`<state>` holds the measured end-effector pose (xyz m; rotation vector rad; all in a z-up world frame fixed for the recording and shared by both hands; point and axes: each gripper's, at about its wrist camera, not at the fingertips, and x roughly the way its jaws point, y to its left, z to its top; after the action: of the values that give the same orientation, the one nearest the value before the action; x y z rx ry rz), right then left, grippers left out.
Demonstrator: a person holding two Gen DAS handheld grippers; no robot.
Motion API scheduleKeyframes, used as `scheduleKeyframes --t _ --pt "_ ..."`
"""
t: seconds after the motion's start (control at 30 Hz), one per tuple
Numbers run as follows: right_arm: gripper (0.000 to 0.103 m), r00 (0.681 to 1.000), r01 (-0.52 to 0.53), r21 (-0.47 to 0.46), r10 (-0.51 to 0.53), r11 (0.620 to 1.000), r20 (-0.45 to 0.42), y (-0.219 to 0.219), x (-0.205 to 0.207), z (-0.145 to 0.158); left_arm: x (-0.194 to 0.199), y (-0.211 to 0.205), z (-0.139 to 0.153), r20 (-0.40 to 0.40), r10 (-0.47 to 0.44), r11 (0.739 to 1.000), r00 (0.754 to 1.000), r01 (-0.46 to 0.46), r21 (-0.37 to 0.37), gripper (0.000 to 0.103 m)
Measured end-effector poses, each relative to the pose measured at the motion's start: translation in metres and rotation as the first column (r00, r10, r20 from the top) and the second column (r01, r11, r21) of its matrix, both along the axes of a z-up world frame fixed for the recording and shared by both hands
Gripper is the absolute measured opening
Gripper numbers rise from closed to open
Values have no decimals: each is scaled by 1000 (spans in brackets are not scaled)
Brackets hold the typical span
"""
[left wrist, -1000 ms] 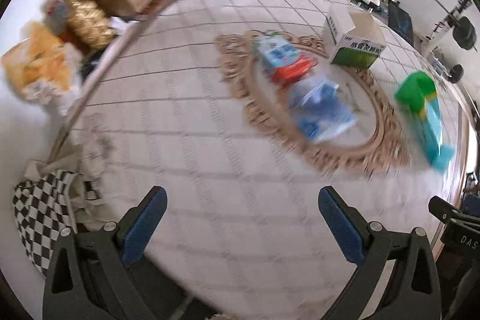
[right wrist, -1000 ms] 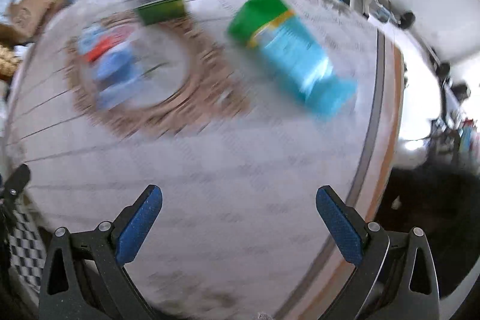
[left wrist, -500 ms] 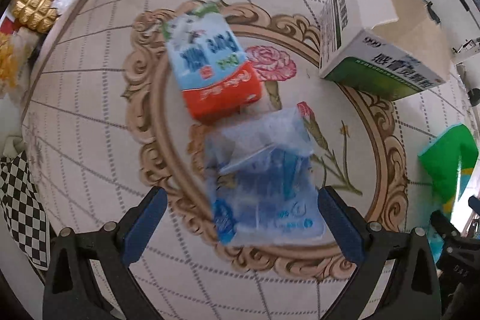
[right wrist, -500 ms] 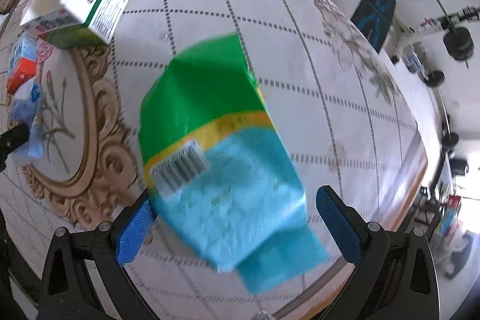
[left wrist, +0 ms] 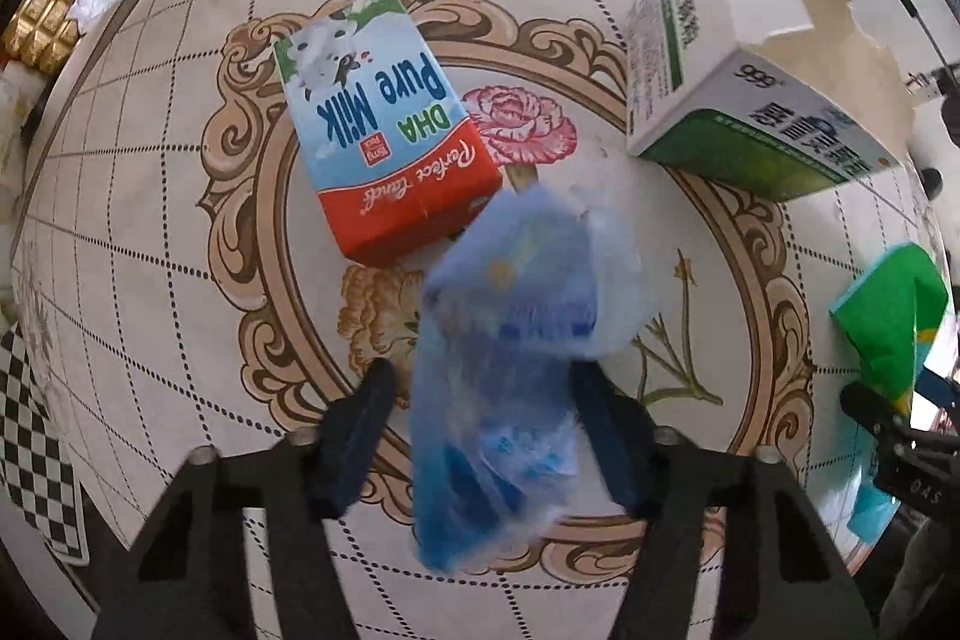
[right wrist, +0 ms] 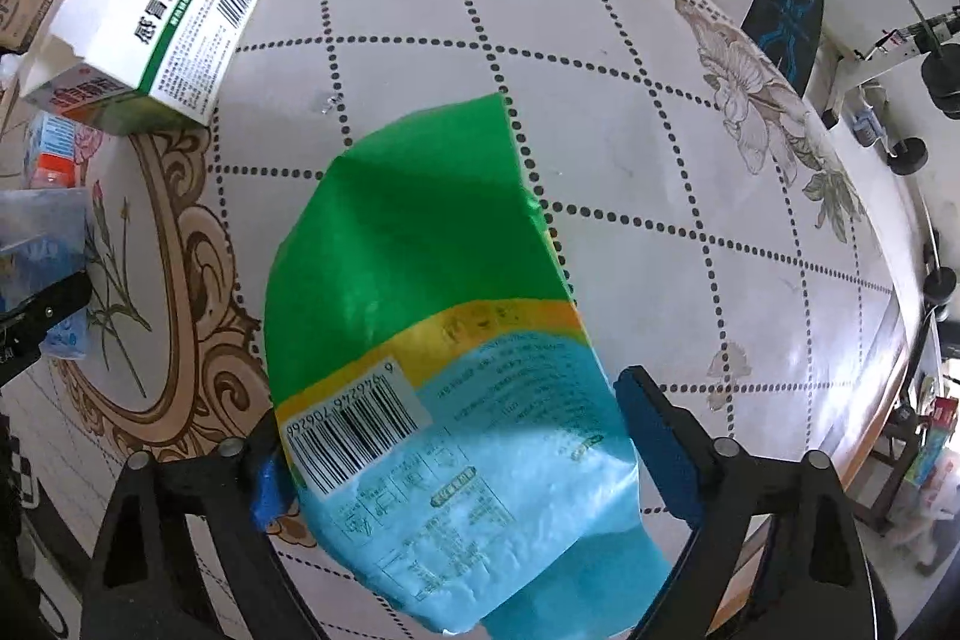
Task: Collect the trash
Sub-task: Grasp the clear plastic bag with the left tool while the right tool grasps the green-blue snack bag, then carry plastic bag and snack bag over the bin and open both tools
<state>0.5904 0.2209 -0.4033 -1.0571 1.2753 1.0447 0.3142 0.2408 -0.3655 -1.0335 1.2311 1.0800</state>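
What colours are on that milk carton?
Milk carton: blue and white above a red band; clearest from the left wrist.

The tablecloth (left wrist: 150,220) is off-white with a dotted black grid, plus a tan scrollwork ring and pink and yellow flowers. Just ahead of the left claw (left wrist: 480,436), with its dark blue pads (left wrist: 606,430), sits a translucent blue plastic wrapper (left wrist: 510,358), too blurry to read. Beyond it the milk carton (left wrist: 384,130) goes light blue over a red band. Ahead to the right, the medicine box (left wrist: 738,82) is white with green trim. Between the right claw's (right wrist: 456,448) pads, the snack bag (right wrist: 432,340) runs green, then a yellow stripe, then turquoise.
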Motion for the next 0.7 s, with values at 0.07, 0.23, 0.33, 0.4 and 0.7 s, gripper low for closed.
scheduleKeyframes --t 0.07,0.23,0.33,0.4,0.7 --pt "80 1000 6 16 -6 1000 13 -6 -9 3 -3 -4 4 16 -16 1000 1000 16 -4 35" --pt "70 997 74 55 -75 996 2 -21 -16 12 -11 -18 21 45 -69 997 997 67 30 20" --pt "68 990 141 78 -140 987 -15 -32 -23 21 -13 -26 33 43 -101 993 994 98 65 13" --pt "67 985 173 97 -171 980 -22 -40 -27 27 -19 -33 45 49 -115 990 992 110 84 12" --pt "64 937 344 184 -324 921 -130 -91 -70 72 -45 -61 92 49 -204 961 978 191 199 11"
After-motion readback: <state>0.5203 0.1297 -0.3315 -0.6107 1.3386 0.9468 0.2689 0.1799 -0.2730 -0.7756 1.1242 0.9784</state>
